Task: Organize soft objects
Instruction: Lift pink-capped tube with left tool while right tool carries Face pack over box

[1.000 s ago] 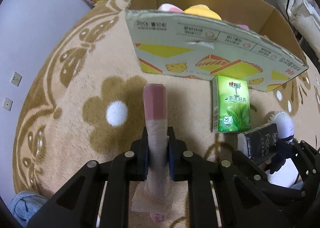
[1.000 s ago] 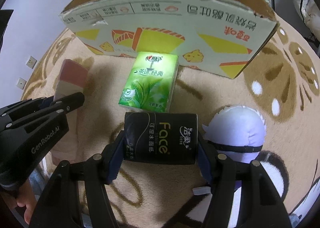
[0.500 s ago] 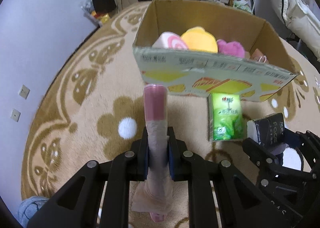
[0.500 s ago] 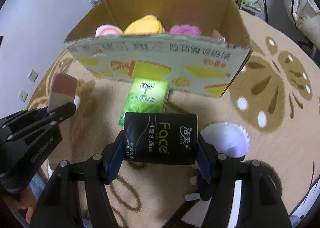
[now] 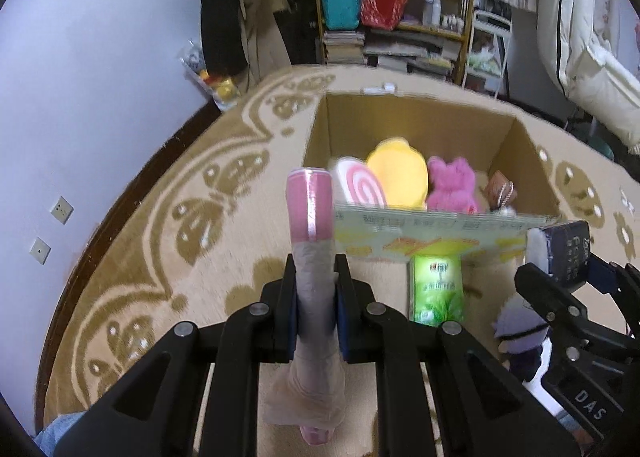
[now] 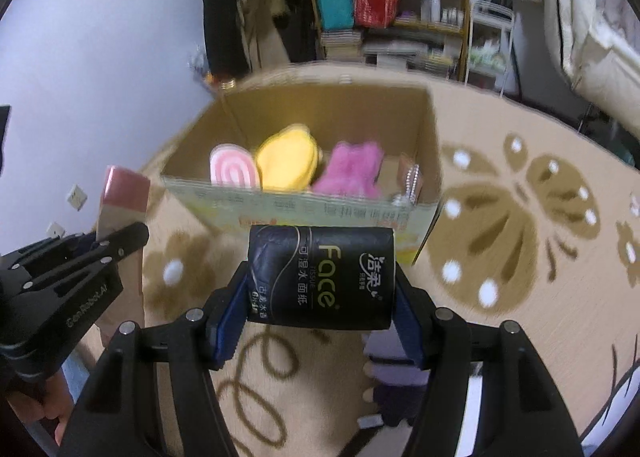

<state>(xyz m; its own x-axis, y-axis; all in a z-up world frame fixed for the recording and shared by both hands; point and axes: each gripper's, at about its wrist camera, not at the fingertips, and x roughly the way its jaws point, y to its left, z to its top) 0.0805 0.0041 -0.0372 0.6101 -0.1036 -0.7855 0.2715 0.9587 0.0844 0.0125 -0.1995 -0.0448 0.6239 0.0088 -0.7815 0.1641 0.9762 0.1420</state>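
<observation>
On the beige rug [image 5: 248,257] with its brown butterfly and flower pattern stands an open cardboard box [image 5: 416,125], its printed near flap [image 5: 432,233] folded outward toward the cameras. Inside the box, along the near wall, lie four soft things in a row: a pink-and-white swirl toy [image 5: 360,189] at the left, a yellow plush [image 5: 398,173] beside it, a bright pink plush [image 5: 452,185] next, and a small brown pouch [image 5: 500,189] with a bead chain in the right corner. The rest of the box floor shows bare cardboard.

The left gripper [image 5: 316,289] has its jaws closed tight on a thin pink pack [image 5: 312,217], which stands upright between the pads and sticks out above and below them, held in front of the box's left near corner. The right gripper [image 6: 320,297] clamps a black tissue pack [image 6: 320,277] across its width, the pads pressing on both ends; the pack hangs in front of the near flap, above the rug.

On the rug just in front of the flap lies a green tissue pack [image 5: 436,289]. Beside it, toward the right gripper, lies a pale purple plush [image 5: 520,333], partly hidden behind the black fingers.

Behind the box a shelf [image 5: 396,1] holds a teal bin and a red bag.
</observation>
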